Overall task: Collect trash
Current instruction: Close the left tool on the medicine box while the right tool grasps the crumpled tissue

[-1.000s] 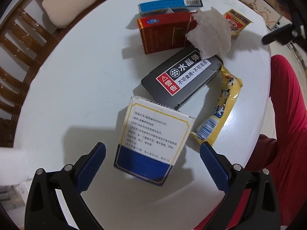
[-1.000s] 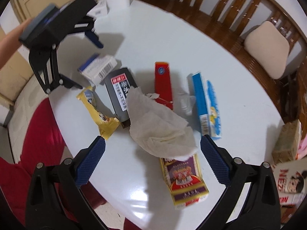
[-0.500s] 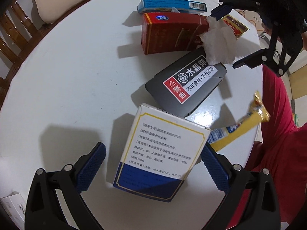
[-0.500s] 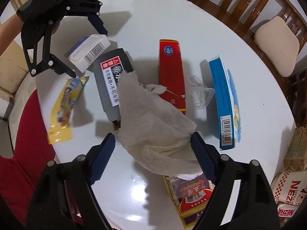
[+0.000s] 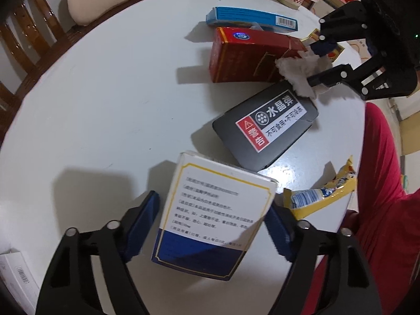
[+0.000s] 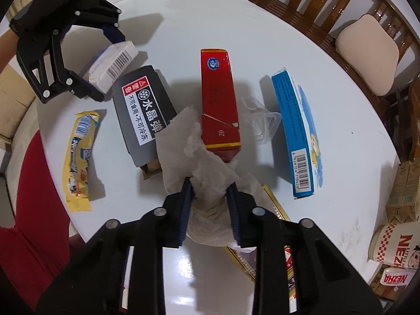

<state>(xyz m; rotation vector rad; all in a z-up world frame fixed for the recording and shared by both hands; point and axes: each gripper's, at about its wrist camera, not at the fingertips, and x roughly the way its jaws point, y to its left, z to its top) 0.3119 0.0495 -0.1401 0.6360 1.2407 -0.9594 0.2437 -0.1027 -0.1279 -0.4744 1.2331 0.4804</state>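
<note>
1. Trash litters the white worktop [image 6: 236,26], all of it gathered around the grey box [image 6: 143,110].
2. Right tongs [image 6: 210,191] are closing on the crumpled tissue [image 6: 194,157], pads pinching it just beside the grey box's end.
3. Left tongs [image 5: 212,215] are closing around the white-and-blue carton [image 5: 210,225] near the grey box; right pad touches it, left pad is just clear.
4. Yellow wrapper [image 6: 78,155] lies beside the grey box, red box [image 6: 219,99] on its other side.

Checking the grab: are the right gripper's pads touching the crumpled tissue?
Touching. The right wrist view shows both closing pads pressed into the crumpled tissue bunched between them.
</note>
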